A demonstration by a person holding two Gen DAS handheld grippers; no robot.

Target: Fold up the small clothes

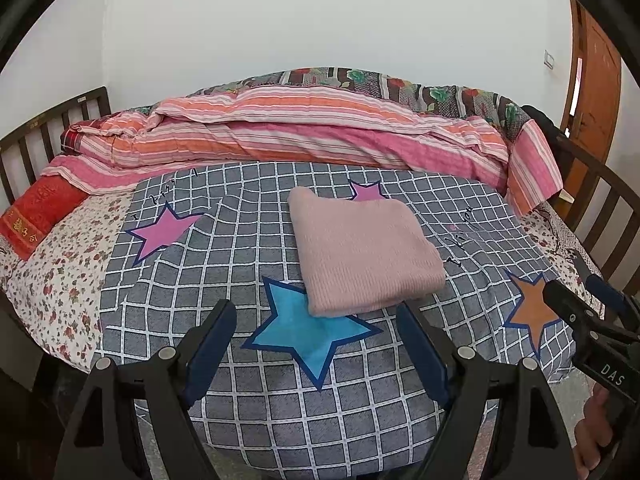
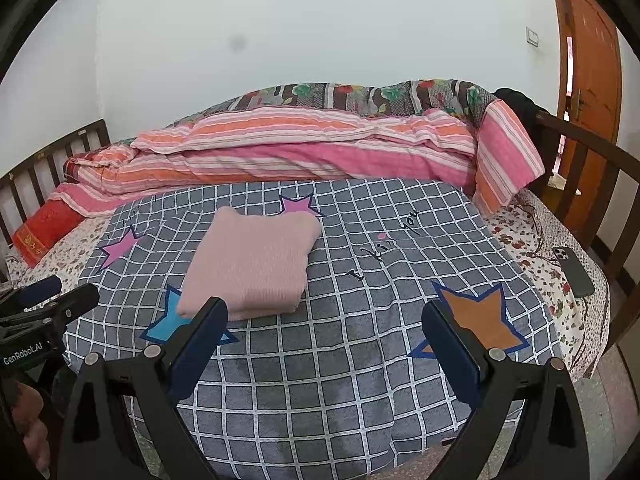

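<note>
Left wrist view: left tool (image 1: pixel 316 312) spread wide, nothing between its blue pads, touching nothing, hanging over the grey checked blanket (image 1: pixel 256 400) near the blue star. Folded pink garment (image 1: pixel 362 250) lies flat on the blanket just past the fingertips, partly over the blue star, apart from the tool. Right tool (image 1: pixel 576 300) pokes in at the right edge, over the orange star; a hand (image 1: pixel 596 428) grips it.

Right wrist view: right tool (image 2: pixel 326 320) also released, wide apart, empty, above the blanket (image 2: pixel 340 380). Pink garment (image 2: pixel 252 262) sits ahead and left, its near corner hidden behind the left finger; contact unclear. Left tool (image 2: pixel 52 292) at the left edge. Phone (image 2: pixel 576 270) lies on the floral sheet (image 2: pixel 532 248), far right.
</note>
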